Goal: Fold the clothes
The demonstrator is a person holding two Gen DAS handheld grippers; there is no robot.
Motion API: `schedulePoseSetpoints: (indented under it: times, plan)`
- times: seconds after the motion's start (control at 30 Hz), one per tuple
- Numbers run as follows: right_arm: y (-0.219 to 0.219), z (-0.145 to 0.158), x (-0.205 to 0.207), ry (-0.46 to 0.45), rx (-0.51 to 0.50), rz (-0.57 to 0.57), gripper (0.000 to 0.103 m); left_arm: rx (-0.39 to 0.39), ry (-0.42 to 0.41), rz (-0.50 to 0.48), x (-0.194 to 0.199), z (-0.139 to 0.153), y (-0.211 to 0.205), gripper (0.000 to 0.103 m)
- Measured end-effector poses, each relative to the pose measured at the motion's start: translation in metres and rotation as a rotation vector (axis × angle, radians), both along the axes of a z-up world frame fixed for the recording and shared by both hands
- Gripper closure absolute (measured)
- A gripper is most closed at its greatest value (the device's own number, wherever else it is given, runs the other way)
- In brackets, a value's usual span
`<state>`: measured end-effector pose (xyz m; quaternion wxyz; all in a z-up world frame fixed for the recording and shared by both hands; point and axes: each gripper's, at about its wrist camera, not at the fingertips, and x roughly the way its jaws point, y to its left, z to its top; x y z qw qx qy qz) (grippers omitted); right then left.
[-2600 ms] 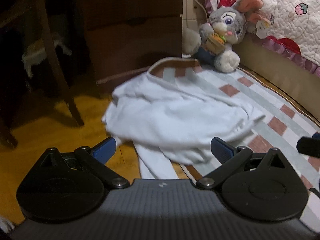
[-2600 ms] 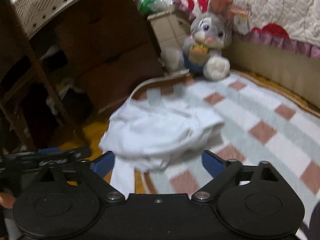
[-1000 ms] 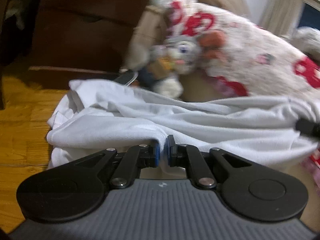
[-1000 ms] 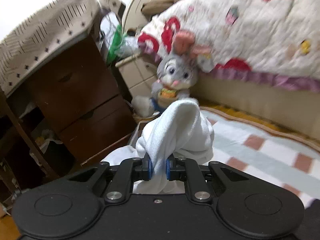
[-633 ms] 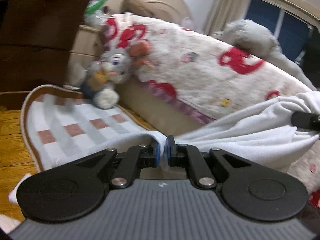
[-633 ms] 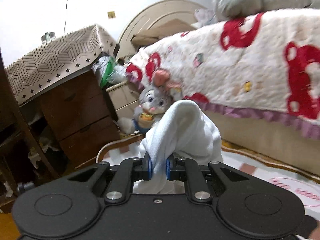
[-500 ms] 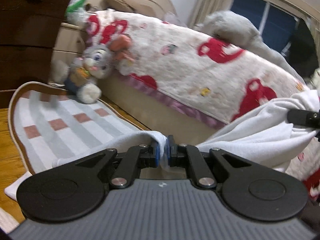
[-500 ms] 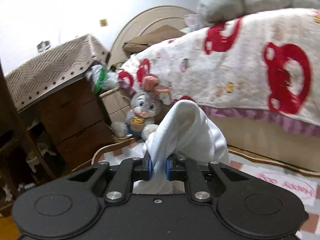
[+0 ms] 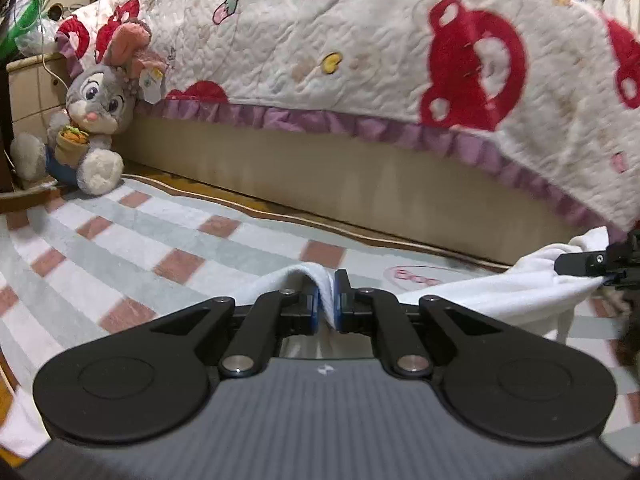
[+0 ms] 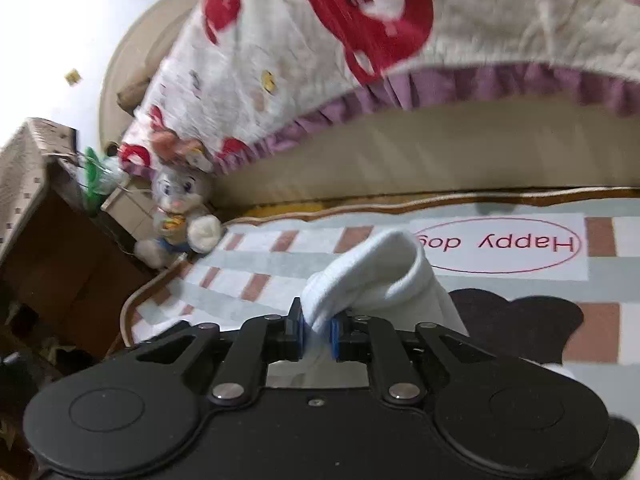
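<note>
A white garment (image 9: 492, 294) is held stretched between my two grippers, low over the checked rug (image 9: 132, 240). My left gripper (image 9: 327, 307) is shut on a pinched fold of it. My right gripper (image 10: 317, 330) is shut on another bunched fold (image 10: 380, 268); it also shows at the far right of the left wrist view (image 9: 608, 266), clamped on the cloth's edge. The cloth sags between them and below the left gripper, mostly hidden by the gripper bodies.
A bed with a red-and-white quilt (image 9: 360, 48) and beige base (image 9: 320, 172) runs along the rug's far edge. A grey plush rabbit (image 9: 86, 120) sits at its left end by a wooden cabinet (image 10: 52, 248). The rug has a "Happy dog" oval (image 10: 500, 244).
Both grippers closed on the garment lying on the rug, lifted it, and swung right along the bed. Now they have lowered toward the rug with the cloth still held.
</note>
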<state>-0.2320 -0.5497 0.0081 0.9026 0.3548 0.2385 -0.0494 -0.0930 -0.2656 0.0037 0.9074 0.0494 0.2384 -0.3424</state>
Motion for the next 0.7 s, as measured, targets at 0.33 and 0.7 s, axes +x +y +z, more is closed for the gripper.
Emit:
schedulePoseSetpoints:
  times: [0.33, 0.7]
  plan:
    - [-0.044, -0.059, 0.088, -0.024, 0.108, 0.015, 0.051, 0.021, 0.039, 0.013, 0.136, -0.032, 0.026, 0.092]
    - [-0.021, -0.107, 0.133, 0.211, -0.099, 0.113, 0.051, -0.127, 0.26, 0.003, 0.22, -0.107, 0.085, 0.093]
